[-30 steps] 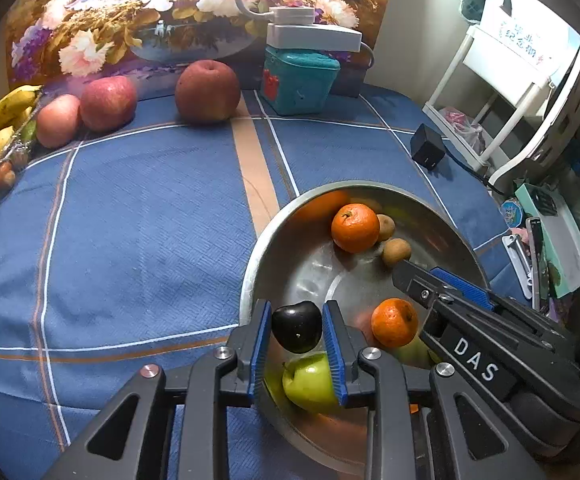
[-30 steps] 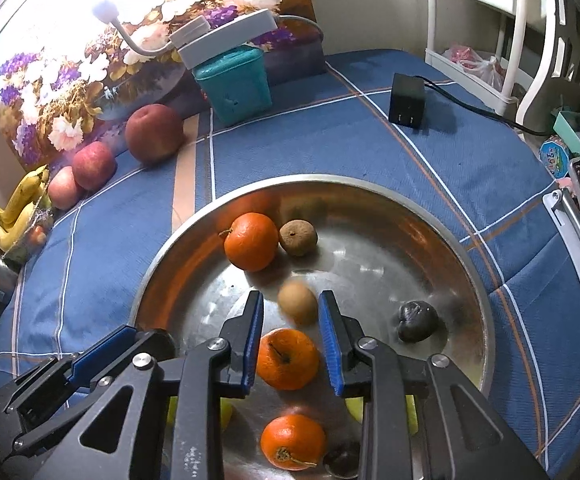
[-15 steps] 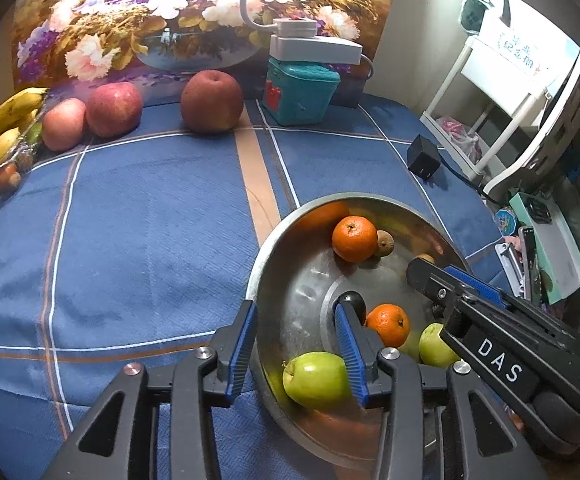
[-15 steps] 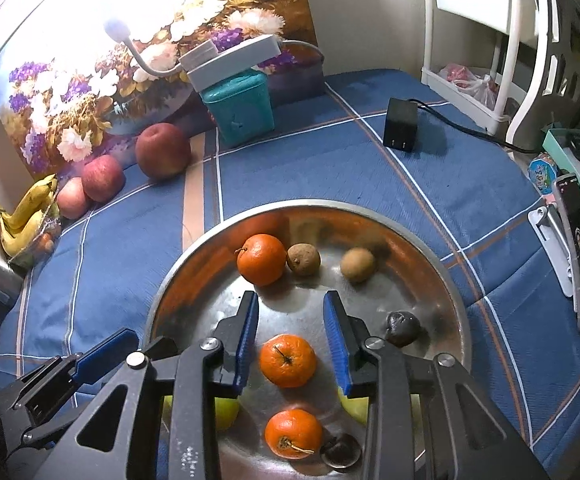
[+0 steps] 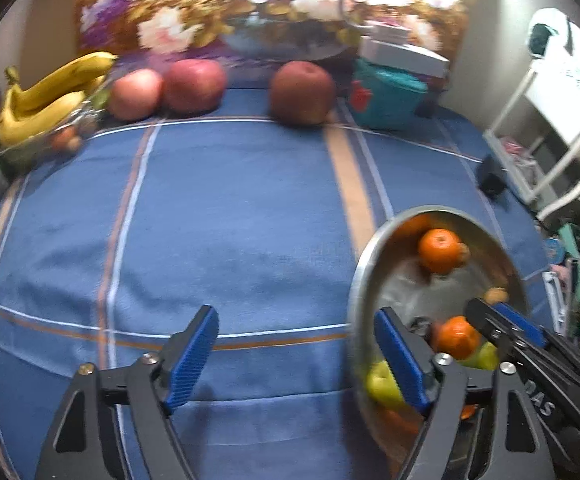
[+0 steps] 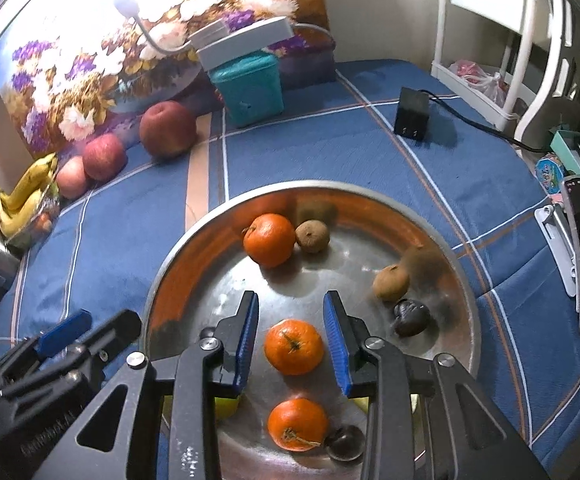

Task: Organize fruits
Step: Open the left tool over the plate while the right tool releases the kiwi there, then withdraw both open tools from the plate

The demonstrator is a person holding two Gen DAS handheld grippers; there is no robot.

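Observation:
A round metal bowl (image 6: 465, 304) on the blue cloth holds three oranges (image 6: 269, 239), brown kiwis (image 6: 312, 235), dark plums (image 6: 410, 317) and green apples (image 5: 381, 380). My right gripper (image 6: 291, 338) is open above the bowl, its blue pads either side of the middle orange (image 6: 293, 346) without touching it. My left gripper (image 5: 295, 360) is open wide and empty, over the cloth at the bowl's left rim (image 5: 355, 300). Three red apples (image 5: 302, 93) and bananas (image 5: 46, 100) lie at the back.
A teal box (image 6: 249, 89) with a white lamp base stands at the back against a flower painting. A black power adapter (image 6: 411, 115) with cable lies at the right. A white rack (image 6: 501, 40) and clutter stand past the table's right edge.
My left gripper let go of the dark plum in the bowl, opened wide and swung left off the bowl. My right gripper opened wider and drew back; a kiwi rolled to the bowl's right side.

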